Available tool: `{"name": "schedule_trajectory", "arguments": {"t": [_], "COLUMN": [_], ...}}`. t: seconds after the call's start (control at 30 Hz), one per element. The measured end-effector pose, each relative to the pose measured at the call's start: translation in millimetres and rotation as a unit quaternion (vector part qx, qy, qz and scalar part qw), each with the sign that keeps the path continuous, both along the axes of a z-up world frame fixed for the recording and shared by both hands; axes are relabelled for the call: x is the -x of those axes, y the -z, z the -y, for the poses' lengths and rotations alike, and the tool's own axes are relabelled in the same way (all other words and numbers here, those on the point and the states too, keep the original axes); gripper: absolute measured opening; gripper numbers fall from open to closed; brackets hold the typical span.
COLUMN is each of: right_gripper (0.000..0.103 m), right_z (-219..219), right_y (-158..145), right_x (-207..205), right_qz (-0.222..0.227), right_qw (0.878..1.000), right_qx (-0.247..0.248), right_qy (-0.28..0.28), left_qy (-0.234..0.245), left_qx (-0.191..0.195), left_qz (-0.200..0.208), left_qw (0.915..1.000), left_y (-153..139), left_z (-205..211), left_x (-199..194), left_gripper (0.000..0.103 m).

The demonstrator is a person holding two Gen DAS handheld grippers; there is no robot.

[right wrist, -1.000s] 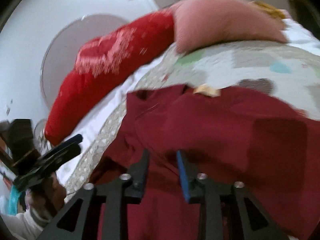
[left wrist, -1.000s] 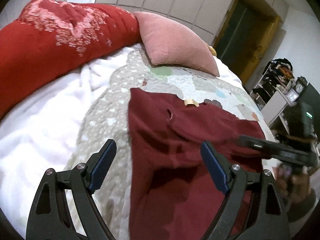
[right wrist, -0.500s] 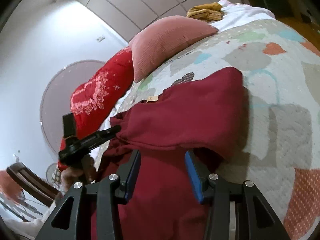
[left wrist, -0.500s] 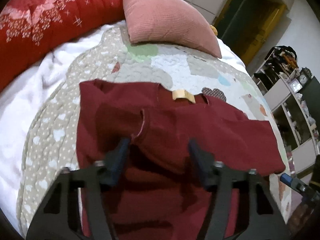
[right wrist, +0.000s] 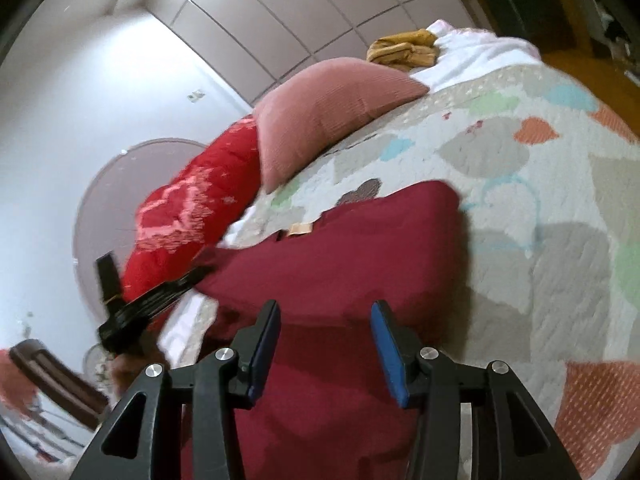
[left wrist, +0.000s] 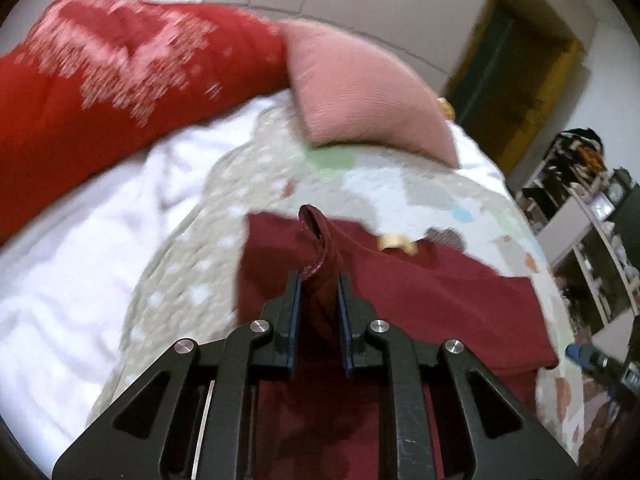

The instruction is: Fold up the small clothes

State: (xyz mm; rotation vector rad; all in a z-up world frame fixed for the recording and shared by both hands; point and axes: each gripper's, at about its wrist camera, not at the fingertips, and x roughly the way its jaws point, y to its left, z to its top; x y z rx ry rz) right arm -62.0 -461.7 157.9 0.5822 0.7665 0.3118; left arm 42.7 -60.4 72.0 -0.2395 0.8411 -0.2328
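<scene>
A dark red garment [left wrist: 440, 300] lies on the patchwork quilt [left wrist: 380, 184], with a tan neck label [left wrist: 394, 243] at its far edge. My left gripper [left wrist: 319, 282] is shut on a pinched fold of the garment [left wrist: 320, 240] that stands up between the blue pads. In the right wrist view the same garment [right wrist: 340, 248] lies partly folded over itself. My right gripper [right wrist: 325, 322] is open above it, touching nothing. The left gripper [right wrist: 160, 296] shows there at the garment's left edge.
A pink cushion [left wrist: 360, 92] and a long red bolster [left wrist: 100, 80] lie at the head of the bed. A white blanket [left wrist: 72, 248] is on the left. A yellow cloth [right wrist: 404, 48] lies behind the cushion. Shelves [left wrist: 592, 216] stand on the right.
My left gripper has closed on a fold of the garment and lifted it. My right gripper has opened wider and stays over the garment.
</scene>
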Motion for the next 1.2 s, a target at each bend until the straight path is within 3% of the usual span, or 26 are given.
{"name": "schedule_trajectory", "arguments": {"t": [0.17, 0.23, 0.33, 0.4, 0.53, 0.63, 0.7, 0.77, 0.9, 1.0, 1.13, 1.2], "right_gripper": [0.045, 0.045, 0.037, 0.037, 0.038, 0.038, 0.038, 0.038, 0.040, 0.044, 0.048, 0.050], "right_z": [-15.9, -29.3, -39.2, -36.1, -38.4, -48.0, -45.2, -35.1, -28.0, -22.9, -14.8, -16.8], "right_y": [13.7, 25.2, 45.7, 43.3, 20.0, 22.9, 37.8, 46.3, 28.9, 22.1, 40.4, 52.0], "right_x": [-39.8, -58.5, -74.9, -71.0, -40.6, -28.3, -31.5, -34.2, -14.6, 12.5, 48.4, 55.6], "right_qz": [-0.040, -0.070, -0.102, -0.102, -0.077, -0.086, -0.102, -0.106, -0.097, -0.089, -0.118, -0.130], "right_qw": [0.998, 0.990, 0.973, 0.974, 0.976, 0.966, 0.958, 0.962, 0.971, 0.978, 0.986, 0.985], "right_qx": [0.049, 0.122, 0.207, 0.204, 0.203, 0.242, 0.266, 0.251, 0.218, 0.187, 0.118, 0.113], "right_qy": [0.011, 0.004, -0.004, 0.000, -0.003, -0.011, -0.002, 0.011, 0.028, 0.032, 0.022, 0.018], "left_qy": [-0.007, -0.003, 0.004, 0.005, -0.005, -0.004, -0.002, -0.002, 0.002, 0.000, 0.012, 0.017], "left_qx": [-0.019, -0.029, -0.039, -0.031, -0.017, -0.032, -0.044, -0.038, -0.014, -0.010, -0.010, -0.010], "left_qz": [-0.038, -0.036, -0.041, -0.047, -0.049, -0.060, -0.081, -0.081, -0.088, -0.083, -0.091, -0.099], "left_qw": [0.9991, 0.9989, 0.9984, 0.9984, 0.9986, 0.9977, 0.9957, 0.9960, 0.9961, 0.9965, 0.9957, 0.9949], "left_y": [34.6, 35.7, 36.1, 33.6, 29.1, 37.7, 47.7, 47.6, 38.7, 32.8, 31.7, 34.9], "left_z": [2.0, 7.5, 10.8, 6.6, -4.5, -2.0, 0.9, -2.9, -16.3, -24.7, -31.5, -32.5], "left_x": [2.3, 2.5, 3.3, 7.1, 22.0, 27.3, 26.7, 30.4, 46.2, 64.2, 93.9, 105.2], "left_gripper": [0.015, 0.015, 0.016, 0.017, 0.030, 0.043, 0.044, 0.044, 0.045, 0.056, 0.056, 0.056]}}
